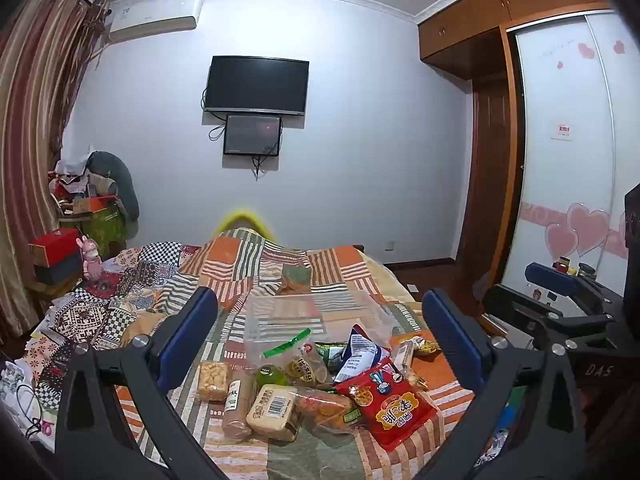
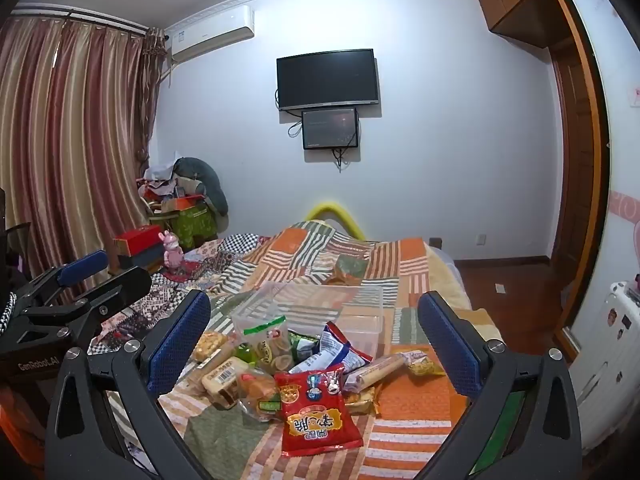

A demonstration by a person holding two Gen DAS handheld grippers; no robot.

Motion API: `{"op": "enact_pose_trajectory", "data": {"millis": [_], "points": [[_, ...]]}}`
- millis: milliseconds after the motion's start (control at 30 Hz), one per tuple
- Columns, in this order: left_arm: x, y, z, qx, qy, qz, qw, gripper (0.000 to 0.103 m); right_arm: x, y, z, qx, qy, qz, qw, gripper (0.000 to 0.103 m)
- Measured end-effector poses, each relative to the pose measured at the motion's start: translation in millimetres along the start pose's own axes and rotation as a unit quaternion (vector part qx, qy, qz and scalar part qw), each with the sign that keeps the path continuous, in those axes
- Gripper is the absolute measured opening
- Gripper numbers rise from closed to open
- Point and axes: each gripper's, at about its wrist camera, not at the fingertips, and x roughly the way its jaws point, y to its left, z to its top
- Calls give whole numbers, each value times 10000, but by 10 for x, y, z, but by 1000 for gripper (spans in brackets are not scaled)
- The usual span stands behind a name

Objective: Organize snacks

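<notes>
A heap of snack packets lies on the patchwork bedspread (image 1: 248, 268). A red packet (image 1: 386, 402) (image 2: 314, 412) is nearest, with a blue and white packet (image 1: 358, 356) (image 2: 324, 354), a barcoded cake pack (image 1: 274, 406) (image 2: 224, 376), an orange bread bag (image 1: 324, 404), a long biscuit roll (image 2: 374, 372). A clear plastic box (image 1: 316, 314) (image 2: 320, 308) stands just behind the heap. My left gripper (image 1: 320, 324) is open and empty above the heap. My right gripper (image 2: 316, 328) is open and empty too. It also shows in the left wrist view (image 1: 554, 280).
A TV (image 1: 256, 84) hangs on the far wall. Boxes and a pink toy (image 1: 91, 258) crowd the left bedside. A wardrobe (image 1: 568, 140) stands at right, with wooden floor beside the bed. The left gripper shows at the left of the right wrist view (image 2: 82, 276).
</notes>
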Motion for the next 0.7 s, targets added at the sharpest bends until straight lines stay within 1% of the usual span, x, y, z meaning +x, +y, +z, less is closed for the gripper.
{"op": "enact_pose_trajectory", "data": {"millis": [467,533,633,700], "points": [[17,-7,-4,-13,5,-5,10000,103,6,-1,-10,-11,-52,-56,10000,103],[38,-103,-48,-9,7,-5,10000,103,4,-7,-9,5,-55,-53,10000,103],[53,-8,-66,6,3,8,10000,103,-7,-11,-11,6,-72,-72,9999,103],[35,-30,-46,11,2,12,10000,103,-11,-11,-6,3,-78,-78,9999,103]]}}
